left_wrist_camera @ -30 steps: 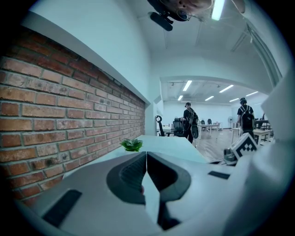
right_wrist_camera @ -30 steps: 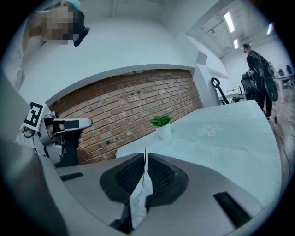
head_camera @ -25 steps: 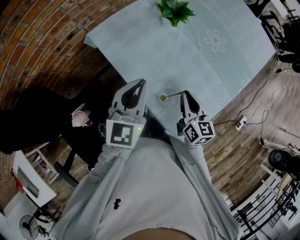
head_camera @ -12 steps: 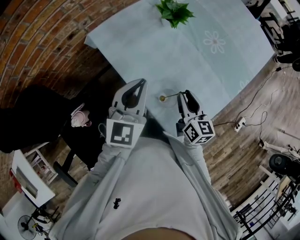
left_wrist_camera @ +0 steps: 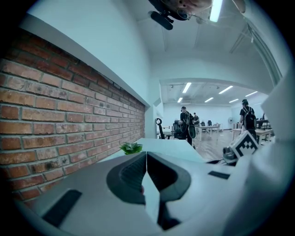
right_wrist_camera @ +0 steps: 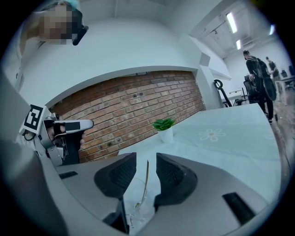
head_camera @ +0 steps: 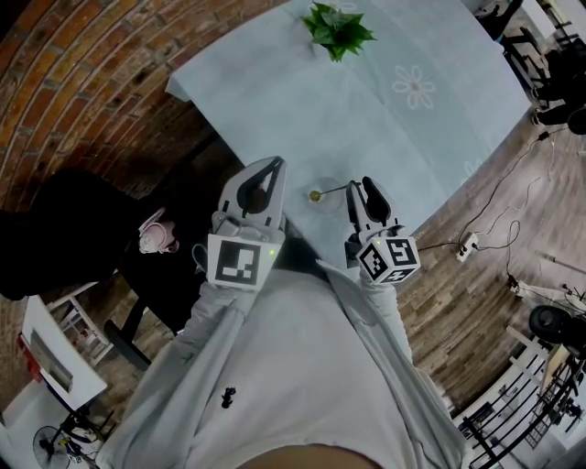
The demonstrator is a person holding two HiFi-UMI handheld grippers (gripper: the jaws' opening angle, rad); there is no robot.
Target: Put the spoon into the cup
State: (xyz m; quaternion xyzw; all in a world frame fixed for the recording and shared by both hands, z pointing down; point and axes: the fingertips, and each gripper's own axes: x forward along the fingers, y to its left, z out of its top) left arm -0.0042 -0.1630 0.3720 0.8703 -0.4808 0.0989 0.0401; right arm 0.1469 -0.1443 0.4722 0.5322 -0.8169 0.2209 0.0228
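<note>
A thin spoon [head_camera: 332,189] leans in a clear glass cup [head_camera: 327,203] near the front edge of the pale table [head_camera: 385,110]. My right gripper [head_camera: 360,187] sits just right of the cup. In the right gripper view the spoon's handle [right_wrist_camera: 146,177] rises from the cup [right_wrist_camera: 132,199] between the jaws of my right gripper [right_wrist_camera: 146,159]. Those jaws have just been opening, and the pads stand clear of the handle. My left gripper [head_camera: 275,165] hovers left of the cup, jaws shut on nothing [left_wrist_camera: 146,155].
A small potted plant [head_camera: 337,26] stands at the table's far end. A brick wall [right_wrist_camera: 138,108] runs along the table's left side. A person in black [head_camera: 64,229] sits at left. A power strip and cables [head_camera: 470,244] lie on the wooden floor at right.
My right gripper's jaws have parted and let go of the spoon's handle; the spoon stays leaning in the cup. The left gripper has not moved.
</note>
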